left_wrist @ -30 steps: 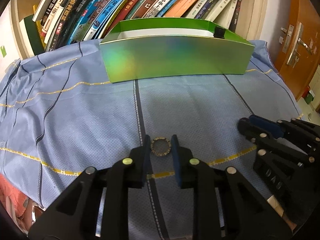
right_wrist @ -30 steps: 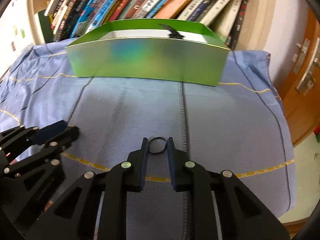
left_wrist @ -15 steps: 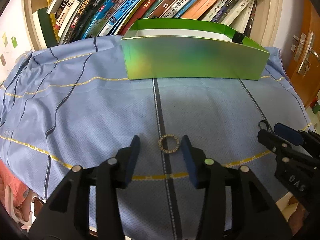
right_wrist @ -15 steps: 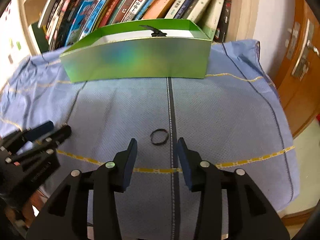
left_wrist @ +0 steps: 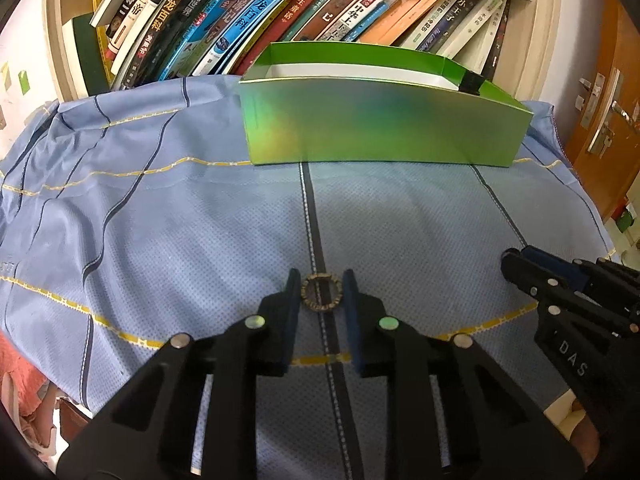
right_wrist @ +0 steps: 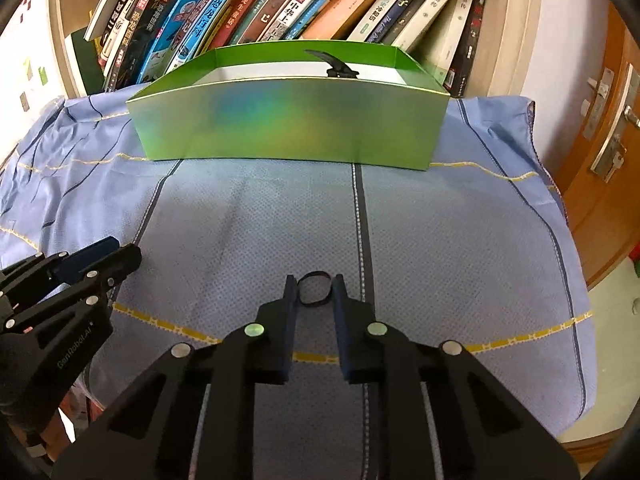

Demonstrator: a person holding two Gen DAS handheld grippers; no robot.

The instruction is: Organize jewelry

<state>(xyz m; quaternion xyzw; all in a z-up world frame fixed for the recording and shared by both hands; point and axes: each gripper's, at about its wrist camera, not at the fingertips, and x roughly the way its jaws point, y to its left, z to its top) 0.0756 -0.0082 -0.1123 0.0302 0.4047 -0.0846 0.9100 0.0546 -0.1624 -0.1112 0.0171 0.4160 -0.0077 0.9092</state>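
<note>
A beaded gold-brown ring [left_wrist: 322, 293] sits between the fingers of my left gripper [left_wrist: 320, 286], which is shut on it at the blue cloth. A thin black band [right_wrist: 316, 289] sits between the fingers of my right gripper [right_wrist: 314, 285], which is shut on it. A shiny green open box [left_wrist: 380, 128] stands at the back of the table, also in the right wrist view [right_wrist: 292, 128]. A black hair clip [right_wrist: 334, 65] lies inside the box. Each gripper shows at the side of the other's view, the right one [left_wrist: 520, 264] and the left one [right_wrist: 116, 256].
A blue cloth with dark and yellow stripes [left_wrist: 200, 220] covers the table. A bookshelf full of leaning books [left_wrist: 280, 12] stands right behind the box. A wooden door with a metal handle [right_wrist: 612, 136] is at the right.
Both grippers were open around their items half a second ago and have now closed on them. Both have also dropped lower and nearer to the cloth.
</note>
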